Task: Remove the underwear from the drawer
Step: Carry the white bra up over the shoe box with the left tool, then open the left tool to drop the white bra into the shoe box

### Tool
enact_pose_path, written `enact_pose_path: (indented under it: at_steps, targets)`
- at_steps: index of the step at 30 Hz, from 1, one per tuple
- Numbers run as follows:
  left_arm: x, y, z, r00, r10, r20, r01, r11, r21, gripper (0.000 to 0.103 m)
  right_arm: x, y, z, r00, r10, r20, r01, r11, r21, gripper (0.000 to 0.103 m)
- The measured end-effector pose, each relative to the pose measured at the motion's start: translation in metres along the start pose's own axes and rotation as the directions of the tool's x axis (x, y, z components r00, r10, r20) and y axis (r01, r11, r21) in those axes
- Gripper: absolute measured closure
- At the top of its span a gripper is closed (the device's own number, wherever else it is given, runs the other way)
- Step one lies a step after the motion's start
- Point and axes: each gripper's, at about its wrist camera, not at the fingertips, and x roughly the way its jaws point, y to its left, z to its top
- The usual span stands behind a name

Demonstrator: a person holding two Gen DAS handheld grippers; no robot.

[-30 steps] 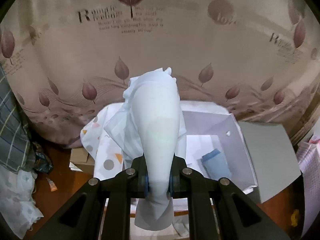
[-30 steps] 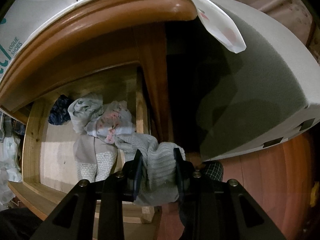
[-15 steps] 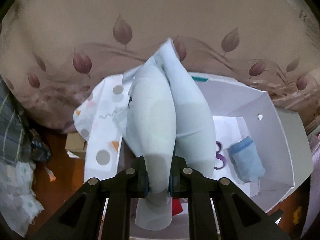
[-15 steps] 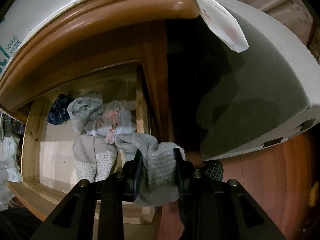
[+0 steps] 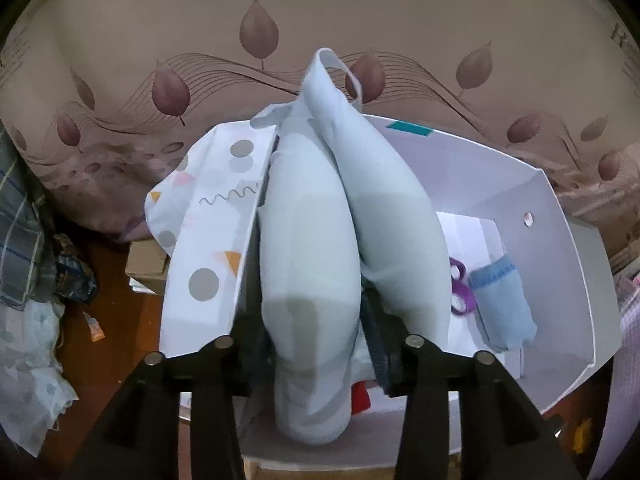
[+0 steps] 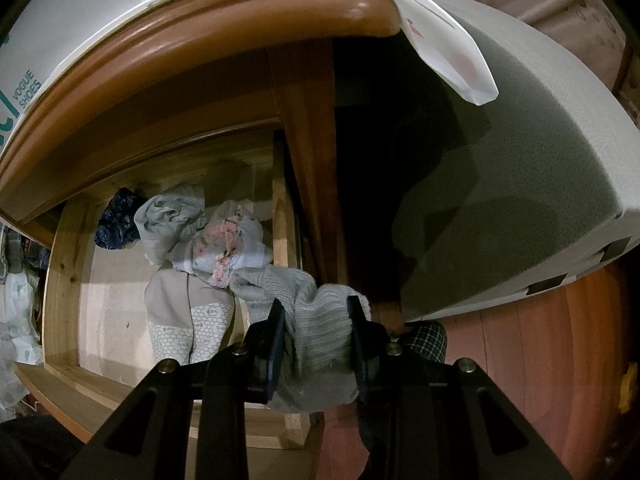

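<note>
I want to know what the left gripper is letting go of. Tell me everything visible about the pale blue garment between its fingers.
The pale blue garment looks like smooth, thin fabric bunched into two long puffy lobes, with a narrow loop at its far end. It hangs over a white box, its lower end drooping below the left gripper, whose jaws are opening around it. The right lobe lies beside a small blue roll in the box.

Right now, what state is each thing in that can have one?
Left gripper: jaws opening, pale blue underwear between them.
Right gripper: shut on grey ribbed underwear.
Wooden drawer: open, clothes inside.
White box: open, rolled blue garment inside.
</note>
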Motion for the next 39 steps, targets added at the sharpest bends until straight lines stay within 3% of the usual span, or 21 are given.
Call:
enact_pose_path:
  at_steps: [5, 9, 18, 30, 35, 39]
  targets:
    - [-0.021, -0.013, -0.014, 0.997, 0.047, 0.059, -0.051, 0.996, 0.072, 0.041, 0.0, 0.0, 0.0, 1.0, -0.001, 0.0, 0.001, 1.0, -0.001, 0.075]
    - [-0.044, -0.016, -0.021, 0.99, 0.069, 0.126, -0.084, 0.99, 0.117, 0.039, 0.001, 0.0, 0.0, 1.0, -0.003, 0.0, 0.003, 1.0, -0.006, 0.075]
    - [-0.087, -0.018, -0.056, 0.98, 0.039, 0.196, -0.073, 0.983, 0.167, 0.03, 0.002, 0.002, 0.0, 1.0, -0.013, 0.003, 0.013, 1.0, -0.019, 0.075]
    - [-0.094, -0.02, -0.138, 0.982, 0.053, 0.179, -0.093, 0.972, 0.217, 0.021, 0.003, 0.005, 0.0, 1.0, -0.021, 0.006, 0.021, 0.999, -0.036, 0.074]
    - [-0.076, -0.017, -0.172, 0.989, 0.063, 0.132, -0.1, 0.951, 0.292, 0.019, 0.003, 0.006, 0.0, 1.0, -0.028, 0.008, 0.028, 0.999, -0.045, 0.074]
    - [-0.054, -0.005, -0.197, 0.994, 0.078, 0.079, -0.096, 0.958, 0.272, 0.019, 0.003, 0.007, 0.0, 0.999, -0.033, 0.011, 0.034, 0.998, -0.054, 0.074]
